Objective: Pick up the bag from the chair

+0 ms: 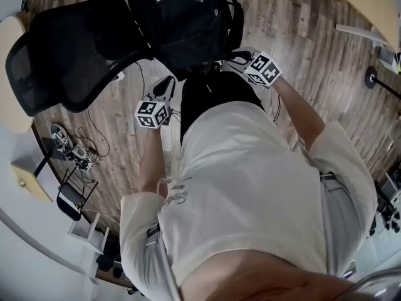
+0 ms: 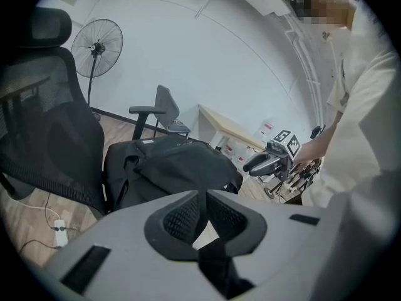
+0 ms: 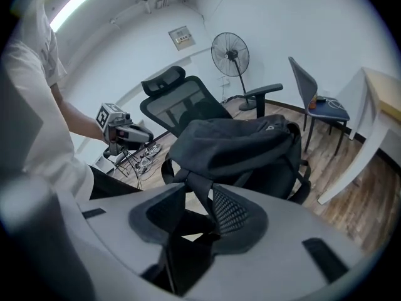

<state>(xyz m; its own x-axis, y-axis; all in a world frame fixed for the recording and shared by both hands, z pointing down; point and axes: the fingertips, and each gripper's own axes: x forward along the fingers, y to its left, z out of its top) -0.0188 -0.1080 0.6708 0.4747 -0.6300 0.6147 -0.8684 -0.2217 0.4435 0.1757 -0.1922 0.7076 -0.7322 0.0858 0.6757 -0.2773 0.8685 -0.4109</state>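
Observation:
A black backpack [image 1: 185, 17] [image 2: 169, 168] [image 3: 238, 146] rests on the seat of a black mesh office chair [image 1: 69, 49] [image 2: 44, 124] [image 3: 188, 105]. My right gripper [image 1: 235, 56] [image 3: 200, 196] is at the bag's near right corner. It is shut on a black strap [image 3: 195, 190] that runs down from the bag into its jaws. My left gripper [image 1: 164, 86] [image 2: 203, 196] is at the bag's near left side. Its jaws are together, and a black strap [image 2: 218, 269] hangs out beneath them. Each gripper also shows in the other's view, the right gripper [image 2: 270, 162] and the left gripper [image 3: 125, 133].
A standing fan [image 2: 97, 46] [image 3: 230, 52] and a grey chair [image 2: 164, 108] [image 3: 313, 99] stand behind the office chair. A light wooden table [image 2: 229, 127] [image 3: 382, 86] is to the right. Cables and a power strip [image 2: 59, 227] lie on the wood floor [image 1: 301, 36].

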